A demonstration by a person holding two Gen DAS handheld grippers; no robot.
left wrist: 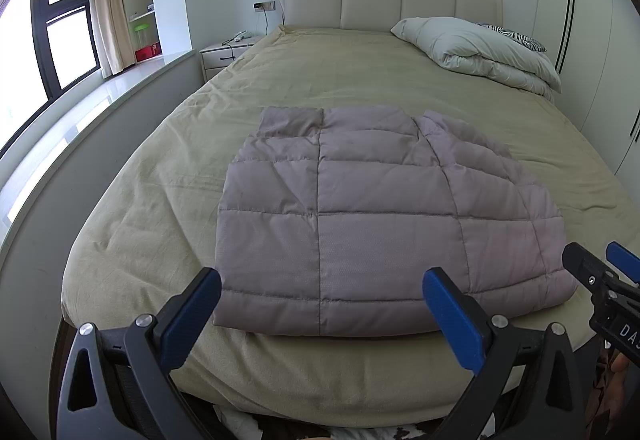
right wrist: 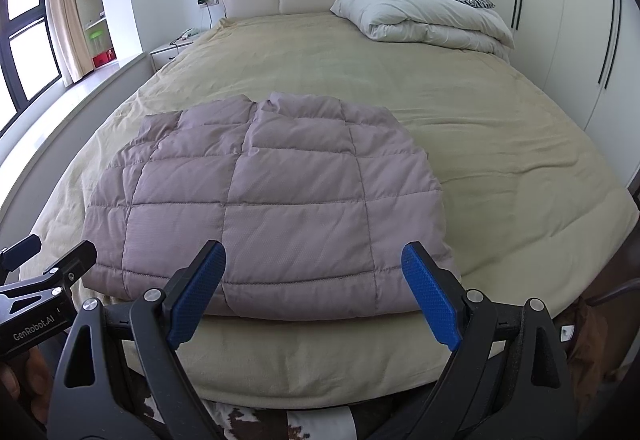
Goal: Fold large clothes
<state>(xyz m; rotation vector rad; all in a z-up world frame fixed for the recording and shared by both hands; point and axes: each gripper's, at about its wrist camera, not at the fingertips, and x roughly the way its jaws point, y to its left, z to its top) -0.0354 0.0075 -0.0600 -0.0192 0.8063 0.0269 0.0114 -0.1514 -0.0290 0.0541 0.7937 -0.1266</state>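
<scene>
A mauve quilted padded garment (left wrist: 360,216) lies folded into a thick rectangle near the foot of the bed, also seen from the right wrist (right wrist: 264,200). My left gripper (left wrist: 320,284) hovers above the foot edge of the bed, short of the garment's near hem, open with nothing between its blue pads. My right gripper (right wrist: 314,260) hangs beside it, likewise open and empty, its blue fingers wide apart over the near hem. Each gripper shows at the edge of the other's view: the right one (left wrist: 600,264), the left one (right wrist: 52,252).
The bed carries a beige cover (left wrist: 328,80) with a folded white duvet (left wrist: 480,48) and a zebra pillow (left wrist: 516,36) at the head, right. A nightstand (left wrist: 224,56) and a window ledge (left wrist: 80,128) run along the left; wardrobe doors (right wrist: 560,20) stand on the right.
</scene>
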